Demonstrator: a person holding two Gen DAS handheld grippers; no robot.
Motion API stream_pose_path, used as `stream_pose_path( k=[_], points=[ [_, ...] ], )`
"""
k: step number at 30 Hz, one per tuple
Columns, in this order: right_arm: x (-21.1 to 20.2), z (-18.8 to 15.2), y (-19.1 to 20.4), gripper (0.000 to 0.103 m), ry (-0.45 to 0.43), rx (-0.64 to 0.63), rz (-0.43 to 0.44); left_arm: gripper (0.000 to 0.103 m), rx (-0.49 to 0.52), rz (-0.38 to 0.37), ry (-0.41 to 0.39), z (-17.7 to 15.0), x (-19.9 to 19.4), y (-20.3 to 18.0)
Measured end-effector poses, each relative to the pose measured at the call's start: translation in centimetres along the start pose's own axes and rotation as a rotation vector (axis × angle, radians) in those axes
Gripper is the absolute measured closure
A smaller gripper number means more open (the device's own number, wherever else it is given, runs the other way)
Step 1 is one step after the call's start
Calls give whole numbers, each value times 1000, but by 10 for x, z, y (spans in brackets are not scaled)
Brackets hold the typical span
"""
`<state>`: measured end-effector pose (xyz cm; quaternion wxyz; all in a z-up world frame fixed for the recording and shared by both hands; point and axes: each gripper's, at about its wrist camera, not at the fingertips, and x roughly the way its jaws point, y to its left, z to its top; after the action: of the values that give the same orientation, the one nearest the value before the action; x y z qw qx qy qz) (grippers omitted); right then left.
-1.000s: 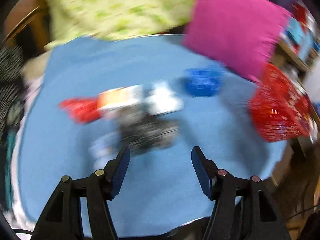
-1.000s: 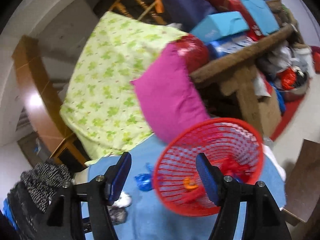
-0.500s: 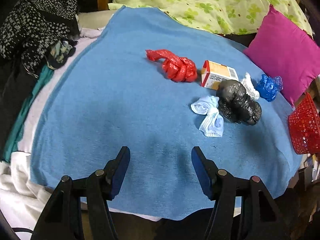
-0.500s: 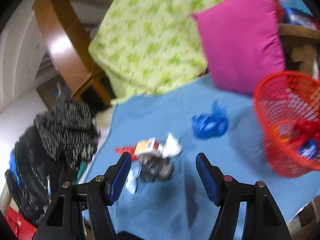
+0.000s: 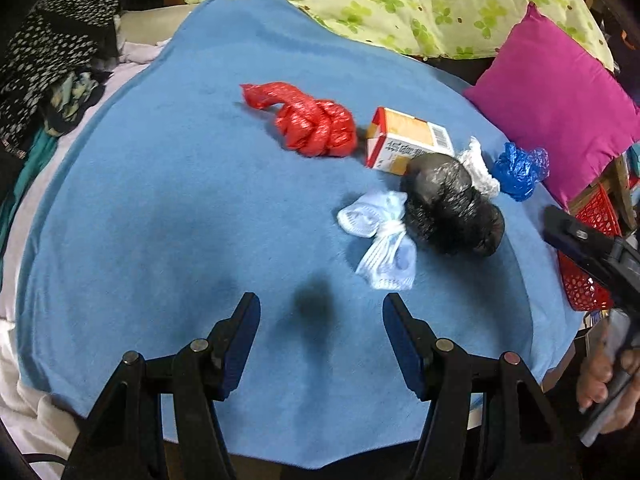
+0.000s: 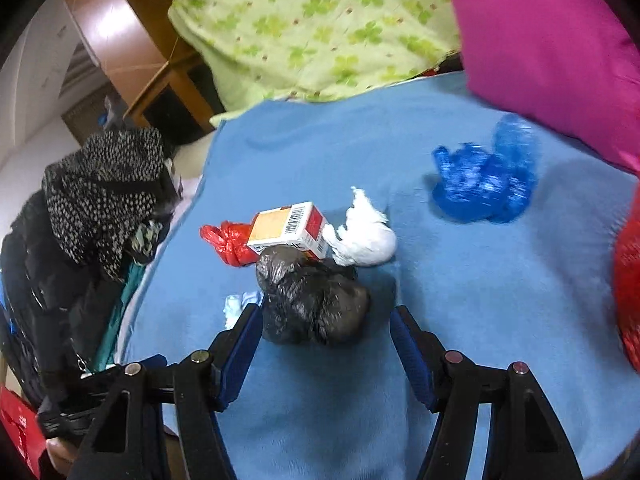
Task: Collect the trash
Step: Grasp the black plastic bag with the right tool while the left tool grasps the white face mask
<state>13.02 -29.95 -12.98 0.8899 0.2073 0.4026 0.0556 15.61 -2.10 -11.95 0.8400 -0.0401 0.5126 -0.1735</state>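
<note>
- Right gripper (image 6: 324, 330) hangs low over the blue blanket (image 6: 460, 288), jaws spread wide and holding nothing, with the black bag (image 6: 312, 300) sitting just ahead of and partly between the fingertips.
- Left gripper (image 5: 320, 320) waits nearer the blanket's front edge, jaws apart and empty too, well short of the black bag (image 5: 450, 204).
- Red basket (image 5: 592, 248), where I judge the trash is headed, pokes out off the blanket's far right side, beyond the black bag; a carry over that edge could drop the load on the floor.
- Black bag is crumpled plastic and looks slippery, so a pinch on a loose fold may slide off.
- Red bag (image 5: 316, 120) lies left of the black bag, apart from it, safe for now.
- Carton (image 6: 292, 228) touches the black bag's far side; lifting could drag or tip it.
- Blue bag (image 6: 486, 180) sits right of the black bag, near the pink pillow (image 6: 552, 40).
- White wad (image 6: 364, 236) leans beside the carton and could snag.
- Pale mesh scrap (image 5: 384, 240) lies against the black bag's left, right by the left-hand fingertip, and may get caught in the closing jaws.
</note>
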Motion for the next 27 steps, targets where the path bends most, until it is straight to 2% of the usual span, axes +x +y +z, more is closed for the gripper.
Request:
stream_pose_path(
  k=[7,12,13,14,16,18,22,25,27],
  points=[
    [58,19,15,35,87,-134,-7,38,7,-28,19,17,18,-13],
    [99,18,16,47,191,-180,18,38,14,-38,31,23,29,-18],
    [105,17,14,54,217,-172,44,38,15,-39,32,23,30,-19],
    [106,16,14,60,222,-166,59,39,15,-41,33,23,31,-20],
    [103,14,19,62,212,-190,52,39,17,-50,35,23,34,-21],
    [98,9,20,63,214,-210,42,39,20,-57,41,23,36,-23],
    [77,6,5,63,216,-143,40,39,25,-83,38,26,39,-29],
    [52,8,-9,63,172,-89,57,45,27,-91,41,30,46,-33],
    [34,10,-19,63,134,-55,70,54,18,-93,49,35,54,-35]
  ],
)
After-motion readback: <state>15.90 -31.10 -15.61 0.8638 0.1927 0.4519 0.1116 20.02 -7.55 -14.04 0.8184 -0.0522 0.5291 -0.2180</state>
